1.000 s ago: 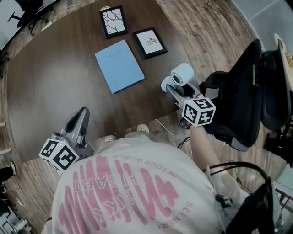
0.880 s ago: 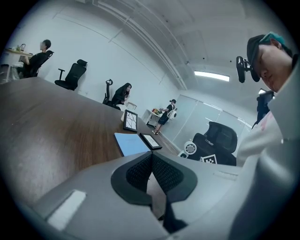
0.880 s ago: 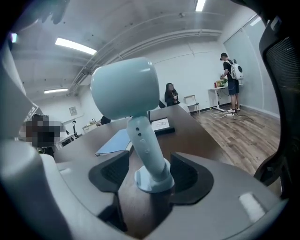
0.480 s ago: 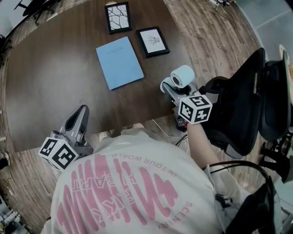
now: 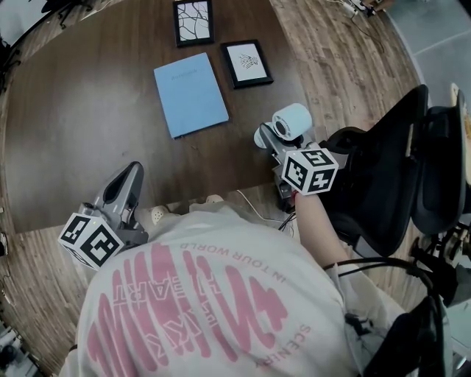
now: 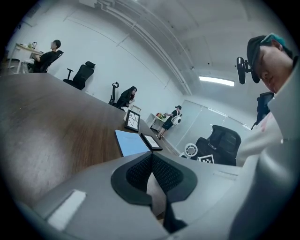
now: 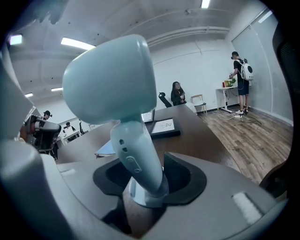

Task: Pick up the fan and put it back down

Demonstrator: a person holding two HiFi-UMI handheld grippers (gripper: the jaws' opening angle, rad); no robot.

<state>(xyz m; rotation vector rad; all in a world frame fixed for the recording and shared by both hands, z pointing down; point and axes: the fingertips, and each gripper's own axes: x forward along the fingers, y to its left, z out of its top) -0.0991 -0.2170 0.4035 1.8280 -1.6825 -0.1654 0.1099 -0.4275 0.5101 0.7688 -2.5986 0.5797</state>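
A small pale-blue fan (image 5: 291,121) stands upright near the right edge of the dark wooden table (image 5: 88,110). My right gripper (image 5: 271,143) reaches in from the table's edge, and its jaws are closing around the fan. In the right gripper view the fan's stem (image 7: 136,159) stands between the pads of the right gripper (image 7: 145,180), with a narrow gap still on the left side. The fan's round base rests on the table. My left gripper (image 5: 131,171) hovers at the near left edge, shut and empty, its pads meeting in the left gripper view (image 6: 151,157).
A blue book (image 5: 190,94) lies mid-table, with two black-framed pictures (image 5: 195,20) (image 5: 246,62) beyond it. A black office chair (image 5: 383,177) stands just right of the fan. A cable hangs off the table edge by my right arm. Other people sit and stand far off.
The right gripper has edged slightly nearer the fan, which has stayed in place. The left gripper has kept still. The head view has shifted a little.
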